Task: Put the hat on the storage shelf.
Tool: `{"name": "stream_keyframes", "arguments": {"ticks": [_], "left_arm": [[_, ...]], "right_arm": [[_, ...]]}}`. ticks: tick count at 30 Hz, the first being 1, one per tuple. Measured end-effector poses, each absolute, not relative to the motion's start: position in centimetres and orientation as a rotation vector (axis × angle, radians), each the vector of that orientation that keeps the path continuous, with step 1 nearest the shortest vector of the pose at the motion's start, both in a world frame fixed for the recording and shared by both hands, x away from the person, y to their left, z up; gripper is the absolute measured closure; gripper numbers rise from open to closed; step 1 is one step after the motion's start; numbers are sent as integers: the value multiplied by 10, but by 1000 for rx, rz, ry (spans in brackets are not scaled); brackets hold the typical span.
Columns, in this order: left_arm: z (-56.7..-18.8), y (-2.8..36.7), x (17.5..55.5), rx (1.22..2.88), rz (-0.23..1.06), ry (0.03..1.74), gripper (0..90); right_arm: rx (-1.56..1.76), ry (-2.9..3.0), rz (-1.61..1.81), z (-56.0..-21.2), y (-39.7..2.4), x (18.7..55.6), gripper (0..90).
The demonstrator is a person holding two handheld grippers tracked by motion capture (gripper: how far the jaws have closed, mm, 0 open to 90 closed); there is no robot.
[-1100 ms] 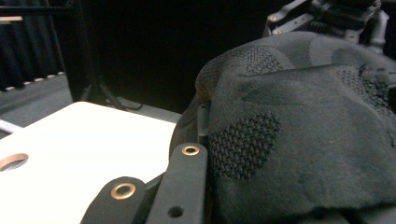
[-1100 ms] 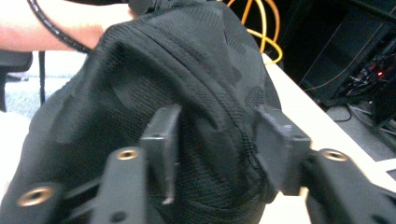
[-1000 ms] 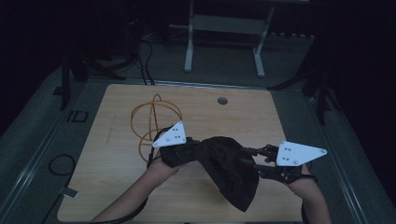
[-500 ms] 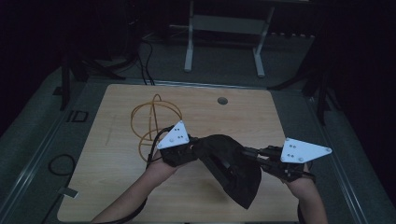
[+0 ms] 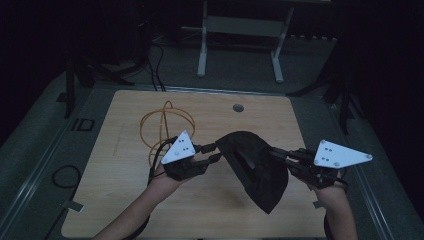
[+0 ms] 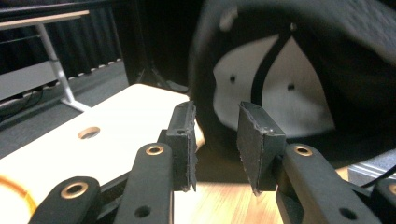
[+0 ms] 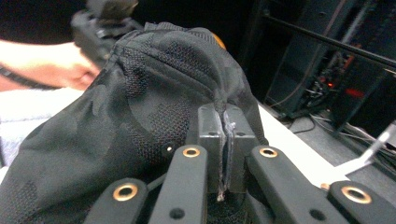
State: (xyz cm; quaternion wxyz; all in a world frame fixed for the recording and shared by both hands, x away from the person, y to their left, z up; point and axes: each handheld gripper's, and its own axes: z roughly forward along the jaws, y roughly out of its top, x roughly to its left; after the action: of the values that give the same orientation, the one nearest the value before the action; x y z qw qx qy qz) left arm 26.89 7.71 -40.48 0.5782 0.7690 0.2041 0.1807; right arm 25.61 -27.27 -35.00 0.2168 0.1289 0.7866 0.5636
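Black two-jaw tongs (image 5: 214,153), brass-ringed pivot holes, grey three-cornered top plates with dots, bare forearms

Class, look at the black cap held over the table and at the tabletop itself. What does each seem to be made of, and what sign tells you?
Black cap: apparently a woven mesh fabric, matt; the right gripper view shows a fine knit texture and soft folds. Its lining looks pale with dark seam tape.
Tabletop: looks like light wood or a wood-look laminate, smooth; faint grain lines show, though which one cannot be told.
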Motion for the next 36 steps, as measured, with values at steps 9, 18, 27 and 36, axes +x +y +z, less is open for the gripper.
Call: {"name": "stream_keyframes", "arguments": {"ticks": [9, 18, 27, 36], "left_arm": [[-430, 98, 256, 1831, 395, 513, 646], [-454, 119, 242, 1846, 416, 535, 618], [-482, 141, 230, 1848, 401, 574, 544], [-512, 161, 215, 1845, 406, 677, 254]], "right_arm": [[502, 2038, 1548, -334, -282, 271, 879], [570, 1972, 1534, -322, -270, 293, 879], [568, 1976, 1546, -304, -235, 315, 879], [529, 2007, 1532, -288, -193, 332, 879]]}}
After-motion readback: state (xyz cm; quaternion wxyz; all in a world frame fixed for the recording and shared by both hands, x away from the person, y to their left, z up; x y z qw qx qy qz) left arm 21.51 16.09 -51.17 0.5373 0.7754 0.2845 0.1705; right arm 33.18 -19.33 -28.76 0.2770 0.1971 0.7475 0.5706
